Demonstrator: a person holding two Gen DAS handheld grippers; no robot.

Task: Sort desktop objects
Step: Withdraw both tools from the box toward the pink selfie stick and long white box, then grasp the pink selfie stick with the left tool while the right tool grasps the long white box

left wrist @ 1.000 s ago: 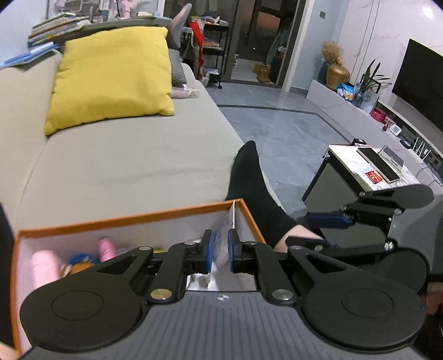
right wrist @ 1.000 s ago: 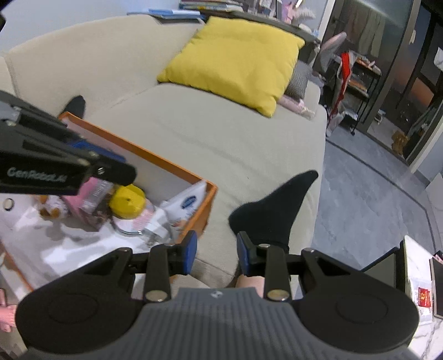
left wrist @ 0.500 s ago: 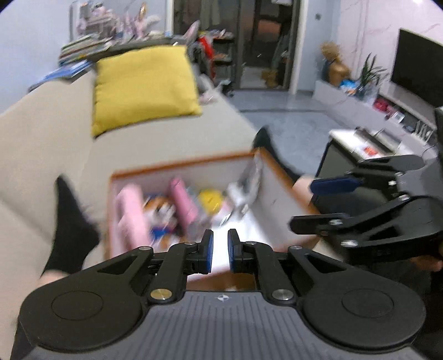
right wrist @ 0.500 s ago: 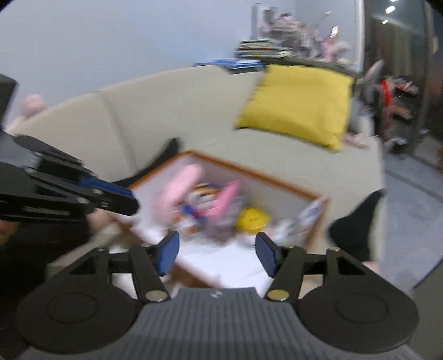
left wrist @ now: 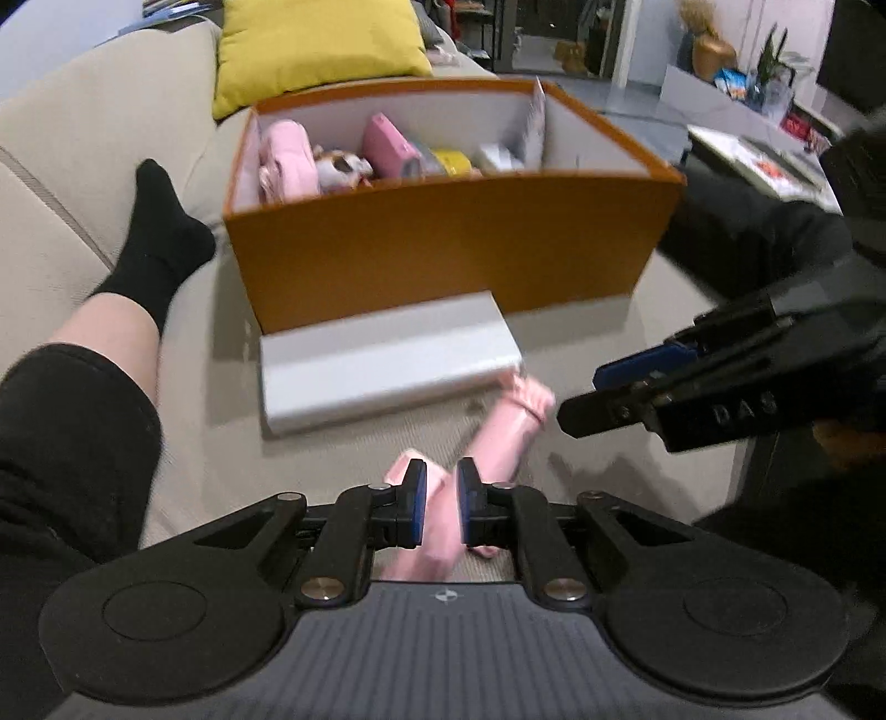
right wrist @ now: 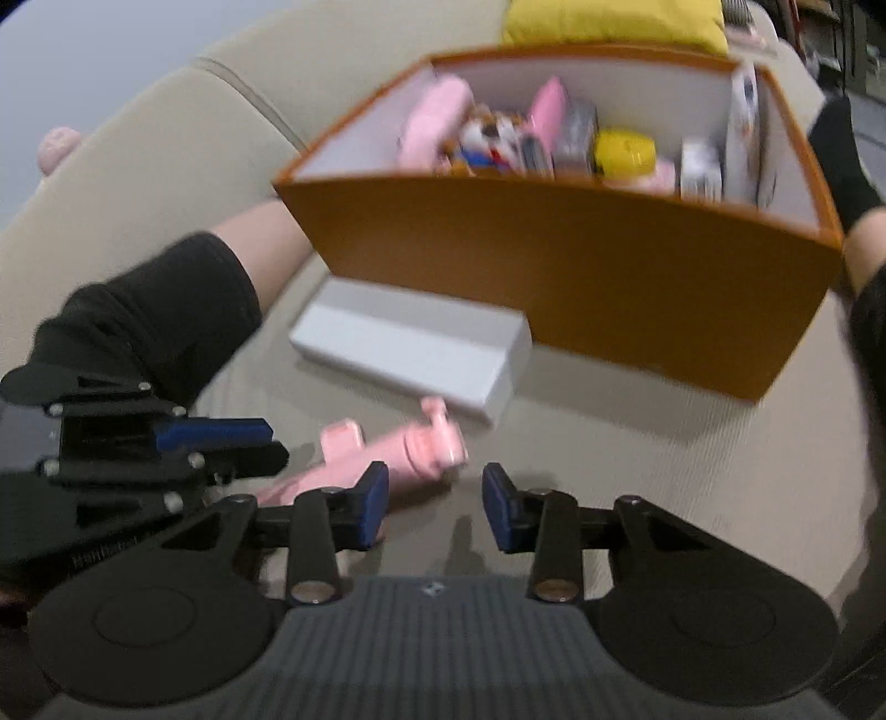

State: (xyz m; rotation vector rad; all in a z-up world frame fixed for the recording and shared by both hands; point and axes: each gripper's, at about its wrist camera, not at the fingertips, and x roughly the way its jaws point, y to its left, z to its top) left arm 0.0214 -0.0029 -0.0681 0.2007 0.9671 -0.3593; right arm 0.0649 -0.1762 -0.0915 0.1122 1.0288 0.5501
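An orange box (left wrist: 443,249) (right wrist: 581,288) sits on the beige sofa, holding several small items, pink, yellow and white. A white flat box (left wrist: 387,360) (right wrist: 410,349) lies in front of it. A pink toy (left wrist: 501,437) (right wrist: 387,448) lies on the cushion nearer me. My left gripper (left wrist: 441,501) hovers low over the pink toy with its jaws a narrow gap apart, and pink shows between them; I cannot tell whether they touch it. My right gripper (right wrist: 434,507) is open and empty just right of the toy; it also shows in the left wrist view (left wrist: 626,387).
The person's legs in black socks (left wrist: 160,232) (right wrist: 841,160) lie on both sides of the orange box. A yellow pillow (left wrist: 315,44) rests behind it. A low table (left wrist: 764,160) stands to the right of the sofa.
Both grippers have swung down from looking over the orange box to low over the cushion in front of it. The white flat box and pink toy have come into view.
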